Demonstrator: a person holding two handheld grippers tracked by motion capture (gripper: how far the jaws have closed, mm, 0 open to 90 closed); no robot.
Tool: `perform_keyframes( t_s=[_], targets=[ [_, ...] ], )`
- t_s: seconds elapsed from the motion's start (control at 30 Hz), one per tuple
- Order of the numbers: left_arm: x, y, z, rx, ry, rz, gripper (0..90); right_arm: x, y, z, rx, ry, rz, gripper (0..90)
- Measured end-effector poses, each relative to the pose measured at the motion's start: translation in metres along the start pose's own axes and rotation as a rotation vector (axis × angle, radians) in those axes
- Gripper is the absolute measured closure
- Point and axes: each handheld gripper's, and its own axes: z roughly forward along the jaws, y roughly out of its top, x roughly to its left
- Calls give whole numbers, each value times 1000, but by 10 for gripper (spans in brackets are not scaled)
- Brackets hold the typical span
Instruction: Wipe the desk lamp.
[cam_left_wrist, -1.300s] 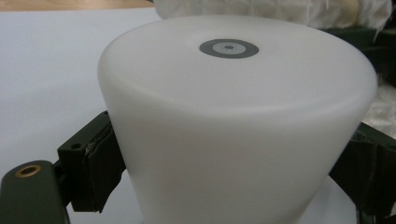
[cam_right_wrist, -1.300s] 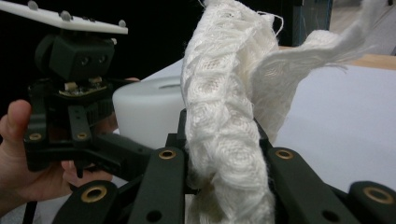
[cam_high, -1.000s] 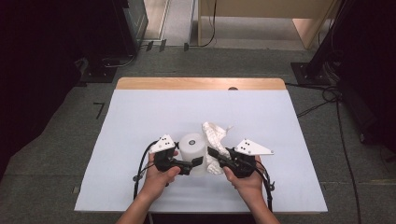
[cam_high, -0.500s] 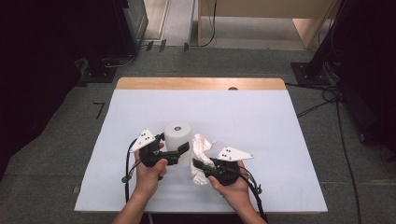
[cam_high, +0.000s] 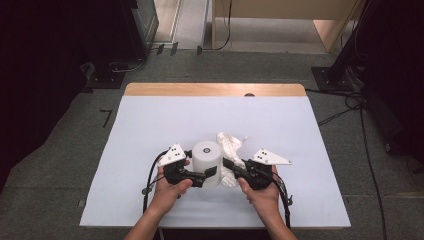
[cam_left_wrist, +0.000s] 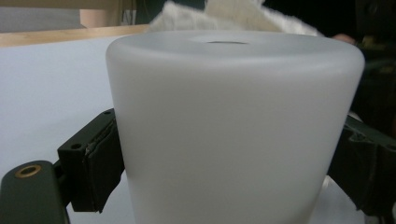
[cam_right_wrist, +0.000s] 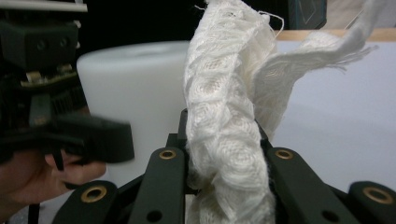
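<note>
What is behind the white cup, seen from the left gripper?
Behind the cup the top of a white cloth rises, with the table and its wooden edge beyond. The cup covers the cloth's lower part.

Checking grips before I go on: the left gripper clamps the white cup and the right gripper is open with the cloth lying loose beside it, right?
Not quite. The left gripper does clamp the white cup, but the right gripper is not open: the right gripper view shows its jaws shut on the white cloth, which stands bunched up between them.
</note>
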Motion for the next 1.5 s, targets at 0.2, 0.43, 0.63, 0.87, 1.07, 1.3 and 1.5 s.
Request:
perform_keyframes(
  t_s=[0.2,0.43,0.63,0.87,1.07,1.3,1.5],
  targets=[
    [-1,-2,4,20,43,34,85,1,6,-6,-28,18,-26,754],
    [7,-3,5,-28,120,59,85,0,6,-6,-21,-7,-47,753],
    [18,-13,13,-6,229,144,85,-7,6,-9,-30,-43,-32,754],
    [22,-16,12,10,240,142,84,-9,6,-11,-35,-52,-31,752],
    [10,-20,9,24,290,109,64,-10,7,-13,-39,-60,-34,752],
    [-9,-21,15,-8,450,68,39,-10,7,-13,-45,-67,-37,752],
    [-13,-23,23,17,509,52,69,-10,5,-11,-32,-65,-41,752]
  ],
)
